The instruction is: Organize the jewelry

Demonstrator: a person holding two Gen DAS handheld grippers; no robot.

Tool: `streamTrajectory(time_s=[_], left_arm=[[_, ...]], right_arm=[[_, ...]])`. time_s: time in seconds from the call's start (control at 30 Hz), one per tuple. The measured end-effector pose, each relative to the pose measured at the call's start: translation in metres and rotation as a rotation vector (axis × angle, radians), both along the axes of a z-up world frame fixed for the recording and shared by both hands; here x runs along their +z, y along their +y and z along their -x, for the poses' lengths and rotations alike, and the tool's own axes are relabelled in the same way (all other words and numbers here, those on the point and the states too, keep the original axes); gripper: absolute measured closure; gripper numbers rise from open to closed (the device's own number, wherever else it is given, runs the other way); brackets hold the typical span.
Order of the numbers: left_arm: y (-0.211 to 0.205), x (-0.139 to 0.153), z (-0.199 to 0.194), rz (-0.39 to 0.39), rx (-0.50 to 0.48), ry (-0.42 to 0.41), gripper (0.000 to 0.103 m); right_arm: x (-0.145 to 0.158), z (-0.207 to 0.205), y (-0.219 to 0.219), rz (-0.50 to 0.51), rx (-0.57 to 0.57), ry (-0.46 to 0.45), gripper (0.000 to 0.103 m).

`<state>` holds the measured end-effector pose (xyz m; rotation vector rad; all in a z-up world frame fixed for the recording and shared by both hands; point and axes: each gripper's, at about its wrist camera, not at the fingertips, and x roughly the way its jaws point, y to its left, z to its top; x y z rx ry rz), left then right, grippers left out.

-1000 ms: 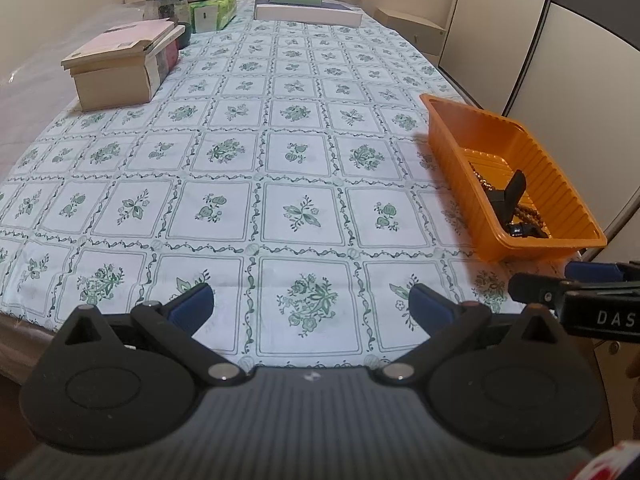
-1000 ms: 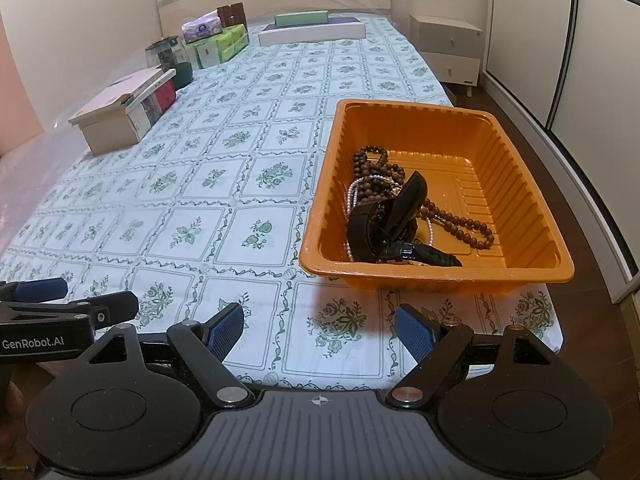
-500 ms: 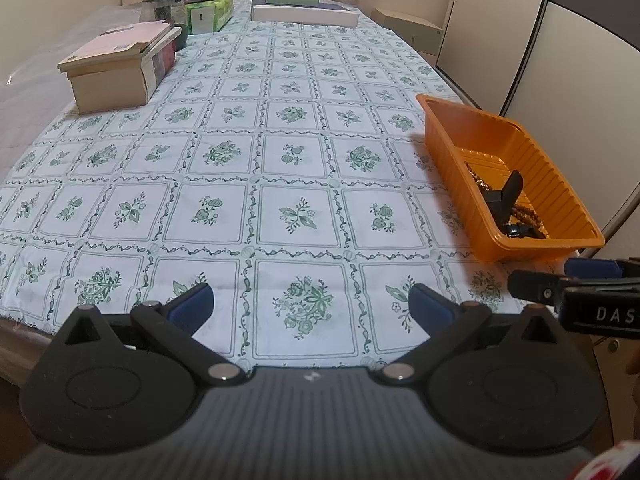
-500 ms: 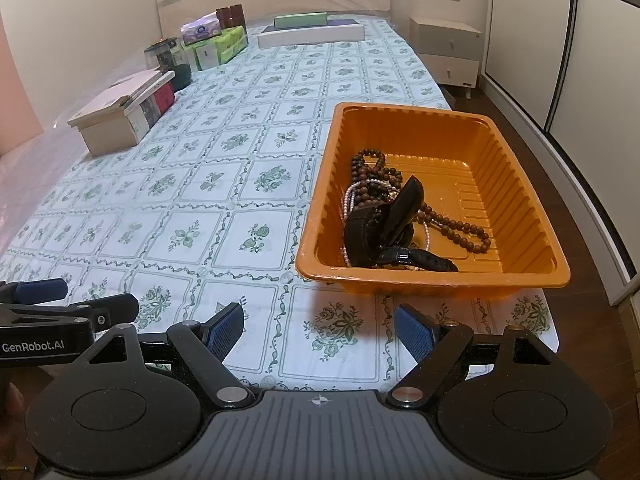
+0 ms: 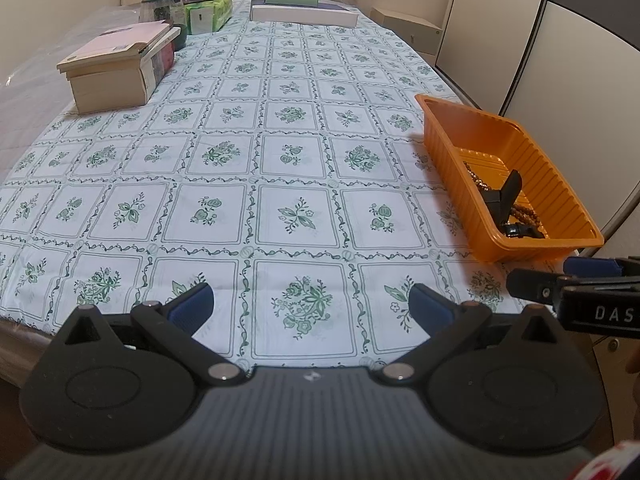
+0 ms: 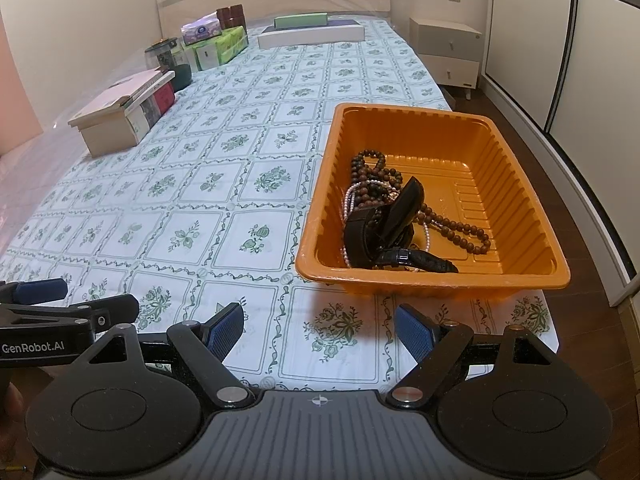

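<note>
Both tools spread wide and holding nothing: left tool (image 5: pixel 310 300) and right tool (image 6: pixel 319 327) hover at the bed's (image 6: pixel 248 168) near edge, orange tray (image 6: pixel 436 282) of beads (image 6: pixel 456 226) beyond

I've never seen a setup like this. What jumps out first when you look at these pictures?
The bright orange tray grabs the eye, sitting near the right front edge of the green floral tablecloth. Inside lies a tangle of brown bead strands, a pearl strand and a black watch. In front, the right gripper and left gripper are open, blue-padded fingers holding nothing.
</note>
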<state>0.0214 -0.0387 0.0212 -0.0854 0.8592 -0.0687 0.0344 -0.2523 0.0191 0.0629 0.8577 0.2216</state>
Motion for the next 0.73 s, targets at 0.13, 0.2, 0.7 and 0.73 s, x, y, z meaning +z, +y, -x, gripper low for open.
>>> streamTrajectory(time_s=[0.13,0.2,0.7,0.73], left_arm=[[0.0000,-0.0001,-0.0001,0.000,0.001,0.001,0.000],[0.0000,0.0001,-0.0001,0.000,0.000,0.001,0.000],[0.0013,0.0004,0.0010,0.025,0.005,-0.010,0.000],[0.0015,0.0007,0.0010,0.022,0.004,-0.012,0.000]], right_arm=[[0.0000,0.0003,0.0003,0.000,0.000,0.001,0.021],[-0.0003,0.0002,0.0002,0.000,0.000,0.001,0.021],[-0.0007,0.0007,-0.0001,0.001,-0.001,0.001,0.021],[-0.0009,0.0003,-0.0005,0.001,-0.001,0.001,0.021]])
